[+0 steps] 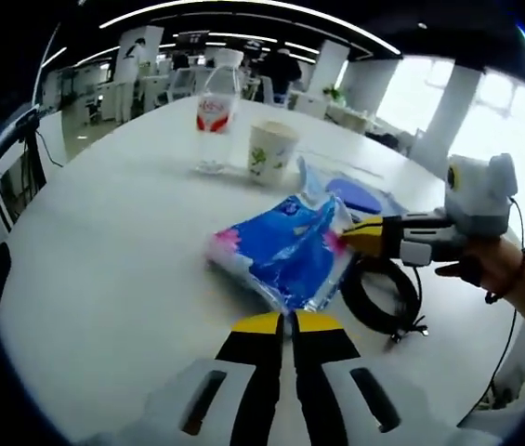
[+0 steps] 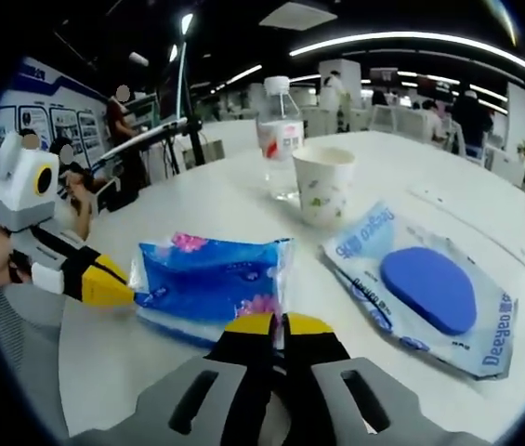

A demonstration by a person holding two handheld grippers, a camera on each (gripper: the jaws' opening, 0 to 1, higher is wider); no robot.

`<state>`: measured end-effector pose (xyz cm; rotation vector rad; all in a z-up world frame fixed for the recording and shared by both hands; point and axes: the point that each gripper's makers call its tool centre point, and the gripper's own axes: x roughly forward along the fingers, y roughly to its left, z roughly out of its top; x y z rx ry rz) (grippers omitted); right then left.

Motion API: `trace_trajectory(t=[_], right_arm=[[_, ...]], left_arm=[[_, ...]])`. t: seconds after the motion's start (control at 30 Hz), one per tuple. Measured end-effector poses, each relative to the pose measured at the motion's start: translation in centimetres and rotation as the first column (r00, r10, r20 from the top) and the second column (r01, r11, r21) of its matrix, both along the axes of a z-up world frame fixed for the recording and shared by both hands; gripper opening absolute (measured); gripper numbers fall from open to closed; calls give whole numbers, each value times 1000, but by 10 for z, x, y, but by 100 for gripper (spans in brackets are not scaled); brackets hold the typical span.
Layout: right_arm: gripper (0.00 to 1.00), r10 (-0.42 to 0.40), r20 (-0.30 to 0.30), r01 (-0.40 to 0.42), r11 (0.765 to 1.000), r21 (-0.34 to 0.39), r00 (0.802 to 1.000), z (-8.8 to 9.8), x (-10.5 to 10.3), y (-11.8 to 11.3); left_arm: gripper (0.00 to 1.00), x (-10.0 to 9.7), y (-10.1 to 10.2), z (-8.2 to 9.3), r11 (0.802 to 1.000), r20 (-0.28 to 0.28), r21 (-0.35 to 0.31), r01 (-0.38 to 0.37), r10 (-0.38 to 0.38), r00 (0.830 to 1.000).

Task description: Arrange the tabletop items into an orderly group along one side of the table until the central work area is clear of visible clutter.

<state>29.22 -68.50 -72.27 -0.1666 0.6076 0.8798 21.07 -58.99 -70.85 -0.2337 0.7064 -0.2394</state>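
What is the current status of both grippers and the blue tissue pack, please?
Both grippers shut on blue tissue pack, one at each end. Pack resting on white table. Paper cup, water bottle, bagged blue pad, black cable close by.

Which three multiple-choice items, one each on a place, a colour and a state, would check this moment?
1. The black cable coil lies:
A. beside the blue tissue pack
B. around the water bottle
C. inside the paper cup

2. The bottle's label is:
A. green
B. red
C. yellow

3. The paper cup is:
A. tipped over
B. crushed flat
C. upright

Answers:
1. A, the coil rests on the table against the pack's side.
2. B, a red band wraps the clear bottle.
3. C, its open mouth faces up.
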Motion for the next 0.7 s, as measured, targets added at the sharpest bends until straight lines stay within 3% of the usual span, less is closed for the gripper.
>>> trace_trajectory(t=[0.3, 0.53, 0.7], right_arm=[[0, -13, 26, 12, 999, 33, 1000, 19, -7, -6], [0, -72, 19, 70, 995, 71, 997, 33, -9, -15], [0, -111, 23, 109, 991, 78, 994, 40, -11, -26]], left_arm=[[1, 9, 7, 21, 1000, 34, 3, 11, -11, 999], [1, 13, 1, 33, 999, 46, -11, 40, -39, 998], [1, 19, -6, 40, 994, 51, -30, 100, -99, 994]])
